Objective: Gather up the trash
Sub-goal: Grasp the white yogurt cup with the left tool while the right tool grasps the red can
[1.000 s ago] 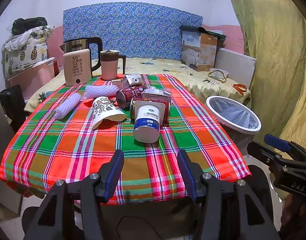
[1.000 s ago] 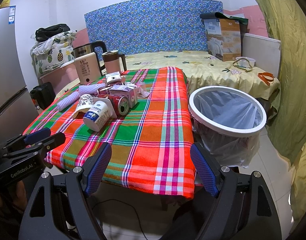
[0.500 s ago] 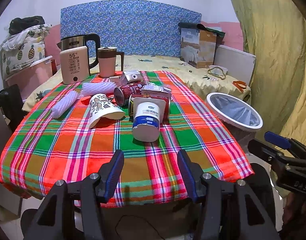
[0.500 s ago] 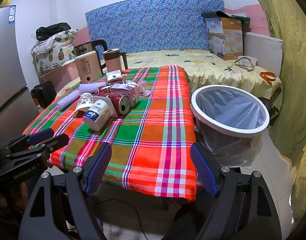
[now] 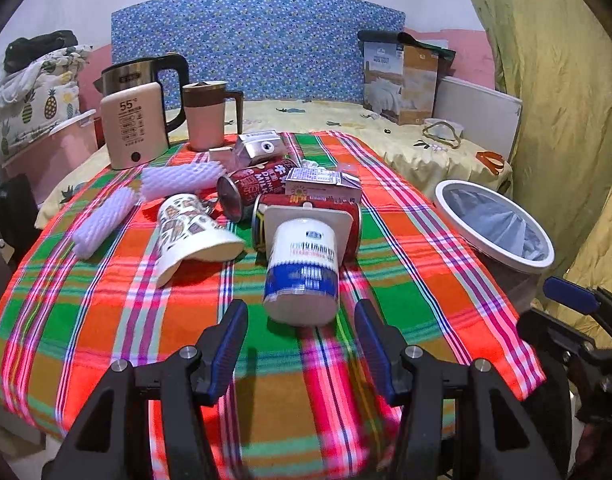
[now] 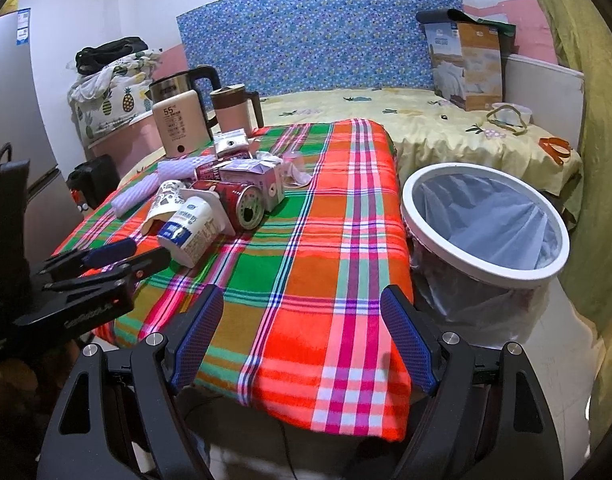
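Observation:
A pile of trash lies on the plaid tablecloth (image 5: 105,320): a white and blue yogurt cup (image 5: 301,270) on its side, a patterned paper cup (image 5: 189,228), two red cans (image 5: 251,190), a milk carton (image 5: 322,186) and white foam sleeves (image 5: 101,222). My left gripper (image 5: 301,344) is open, its fingers just short of the yogurt cup, one on each side. My right gripper (image 6: 301,340) is open and empty above the table's near edge. The white-rimmed trash bin (image 6: 486,220) with a grey bag stands on the floor right of the table.
A beige kettle (image 5: 133,124) and a pink jug (image 5: 207,116) stand at the table's far left. A bed with a yellow sheet (image 6: 426,128) lies behind. A yellow-green curtain (image 5: 566,100) hangs on the right. A grey fridge (image 6: 13,120) is at the left.
My left gripper has moved forward over the table toward the yogurt cup, which now looms larger between the fingers. My right gripper has edged forward slightly. Both stay open.

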A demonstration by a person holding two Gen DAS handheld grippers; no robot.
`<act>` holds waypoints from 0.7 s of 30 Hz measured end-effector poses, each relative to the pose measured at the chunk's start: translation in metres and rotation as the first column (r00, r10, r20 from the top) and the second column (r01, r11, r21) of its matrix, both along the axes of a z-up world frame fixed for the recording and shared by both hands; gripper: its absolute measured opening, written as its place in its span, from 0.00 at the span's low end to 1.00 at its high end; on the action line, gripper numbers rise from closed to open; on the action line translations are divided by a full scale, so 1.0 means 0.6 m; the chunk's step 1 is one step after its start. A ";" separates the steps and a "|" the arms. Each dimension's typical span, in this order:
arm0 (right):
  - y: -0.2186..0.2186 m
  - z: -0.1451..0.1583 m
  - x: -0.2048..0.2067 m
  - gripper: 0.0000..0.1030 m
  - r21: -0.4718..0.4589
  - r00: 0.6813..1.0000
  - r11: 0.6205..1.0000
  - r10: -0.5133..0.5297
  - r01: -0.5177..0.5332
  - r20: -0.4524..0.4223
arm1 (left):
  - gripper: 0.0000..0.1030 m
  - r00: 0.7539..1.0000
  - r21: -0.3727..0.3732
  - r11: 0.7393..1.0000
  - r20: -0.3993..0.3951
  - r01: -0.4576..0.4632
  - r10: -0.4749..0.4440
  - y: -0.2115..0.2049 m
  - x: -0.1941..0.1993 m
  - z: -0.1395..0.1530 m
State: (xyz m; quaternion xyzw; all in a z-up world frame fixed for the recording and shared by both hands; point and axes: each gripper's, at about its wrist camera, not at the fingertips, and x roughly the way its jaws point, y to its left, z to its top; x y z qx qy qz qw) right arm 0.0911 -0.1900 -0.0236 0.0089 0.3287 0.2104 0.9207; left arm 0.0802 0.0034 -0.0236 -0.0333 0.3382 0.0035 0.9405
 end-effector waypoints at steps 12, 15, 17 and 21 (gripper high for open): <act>0.001 -0.006 0.038 0.79 -0.013 1.000 1.000 0.025 -0.025 -0.015 | 0.52 1.000 0.004 1.000 -0.023 0.022 -0.022 0.003 0.072 -0.025; 0.009 -0.007 0.051 0.79 -0.019 0.999 0.999 0.047 -0.047 -0.022 | 0.47 1.000 0.004 1.000 -0.017 0.001 -0.001 0.012 0.070 -0.027; 0.017 -0.007 0.058 0.79 -0.026 0.997 0.997 0.067 -0.068 -0.023 | 0.47 1.000 0.005 1.000 -0.013 -0.018 0.019 0.021 0.062 -0.026; 0.040 -0.003 0.074 0.79 -0.045 0.992 0.991 0.129 -0.130 -0.007 | 0.47 0.999 -0.003 0.999 -0.009 -0.053 0.053 0.042 0.043 -0.025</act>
